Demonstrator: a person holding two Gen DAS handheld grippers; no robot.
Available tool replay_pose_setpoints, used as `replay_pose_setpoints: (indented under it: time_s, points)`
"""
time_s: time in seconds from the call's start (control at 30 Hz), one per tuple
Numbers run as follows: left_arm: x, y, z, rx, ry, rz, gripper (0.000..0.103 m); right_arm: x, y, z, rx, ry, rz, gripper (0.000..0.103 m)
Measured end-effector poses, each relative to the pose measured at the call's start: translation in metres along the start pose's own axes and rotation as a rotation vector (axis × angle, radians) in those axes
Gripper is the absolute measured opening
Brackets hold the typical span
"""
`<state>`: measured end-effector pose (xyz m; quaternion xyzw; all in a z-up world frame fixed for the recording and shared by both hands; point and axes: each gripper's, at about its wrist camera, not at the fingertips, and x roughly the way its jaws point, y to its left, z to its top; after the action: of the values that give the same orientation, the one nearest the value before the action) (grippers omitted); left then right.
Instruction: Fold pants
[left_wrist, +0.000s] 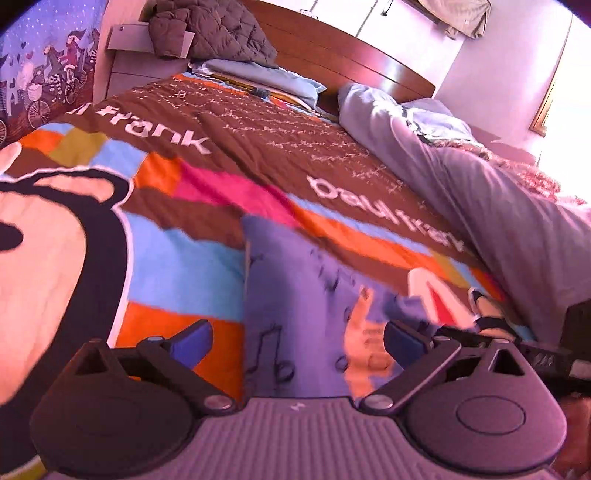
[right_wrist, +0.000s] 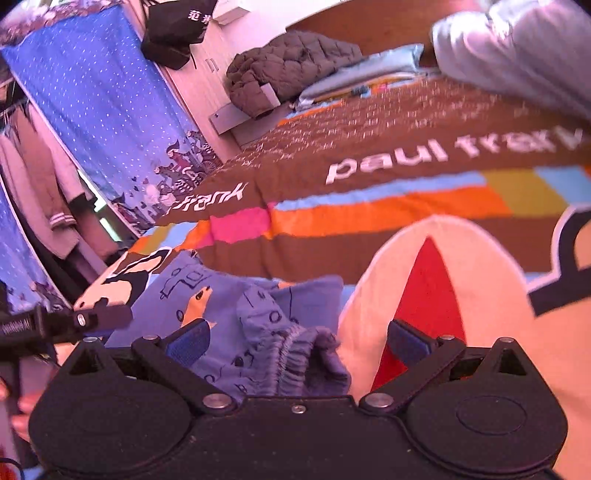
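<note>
Blue printed pants (right_wrist: 236, 314) lying flat on the patterned bedspread (right_wrist: 369, 218) near its front edge, elastic waistband (right_wrist: 295, 354) bunched closest to the right gripper (right_wrist: 295, 341). Spread flat, probably to give the folds a firm base. Right gripper wide open, nothing held, waistband between the jaws. Left gripper (left_wrist: 295, 338) likewise wide open and empty, poised above the cloth. Grey duvet (left_wrist: 480, 192) heaped alongside, well apart.

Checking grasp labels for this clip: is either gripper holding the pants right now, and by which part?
Nothing is held. The left gripper and right gripper are open; the pants lie loose between their fingers.
</note>
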<state>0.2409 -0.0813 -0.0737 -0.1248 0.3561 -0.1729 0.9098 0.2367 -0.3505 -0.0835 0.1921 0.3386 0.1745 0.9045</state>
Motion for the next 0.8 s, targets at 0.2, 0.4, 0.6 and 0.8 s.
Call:
replay_pose_setpoints:
  time_s: [0.2,0.4,0.6,0.8]
  points:
    - [0.002,-0.009,-0.017,0.047,-0.04,0.046,0.102,0.004,0.005,-0.005,-0.033,0.006,-0.001,0.102]
    - [0.001,-0.011,-0.019,0.053,-0.045,0.051,0.103,0.005,0.002,-0.004,-0.025,0.002,0.003,0.102]
    - [0.0,-0.01,-0.017,0.048,-0.035,0.051,0.103,0.007,0.005,-0.002,-0.068,0.021,-0.013,0.102]
    - [0.001,-0.012,-0.017,0.078,-0.01,0.076,0.103,0.009,-0.007,0.004,0.026,0.004,0.058,0.103]
